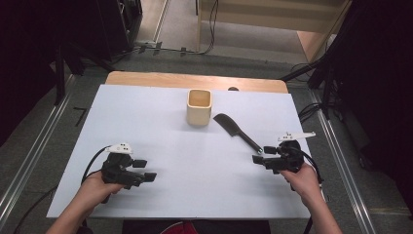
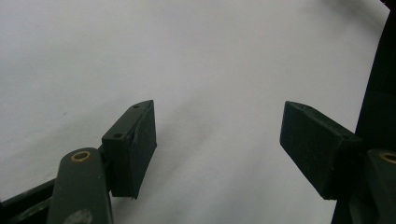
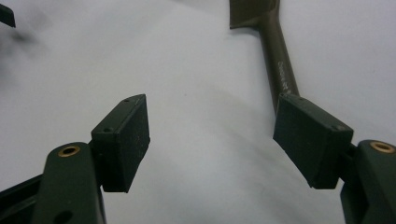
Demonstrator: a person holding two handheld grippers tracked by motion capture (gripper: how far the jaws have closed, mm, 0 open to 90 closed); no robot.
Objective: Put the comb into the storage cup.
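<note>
While your right gripper (image 1: 260, 154) sits at the lower right of the high view, its jaws stand wide apart with nothing between them, and the end of the dark spatula's handle lies just beside them. That spatula (image 1: 236, 130) stretches across the white table sheet (image 1: 146, 122) right of centre, blade toward the upper left and handle running down to the lower right. Seen from the right gripper view, the spatula (image 3: 280, 60) comes down from the top edge right of centre, and its handle passes behind the right-hand pad (image 3: 312, 137); whether pad and handle touch, you cannot tell from these frames. Your right gripper (image 3: 212, 135) there is released, with bare white sheet showing between the two pads.

Up near the top centre of the high view stands a pale square cup (image 1: 199, 106), upright and open-topped, just left of the spatula's blade and apart from it.

Your left gripper (image 1: 144, 169) rests at the lower left of the high view, well apart from cup and spatula, pointing toward the middle of the frame. From the left gripper view, your left gripper (image 2: 217, 140) is likewise released, jaws spread wide over plain white sheet.
</note>
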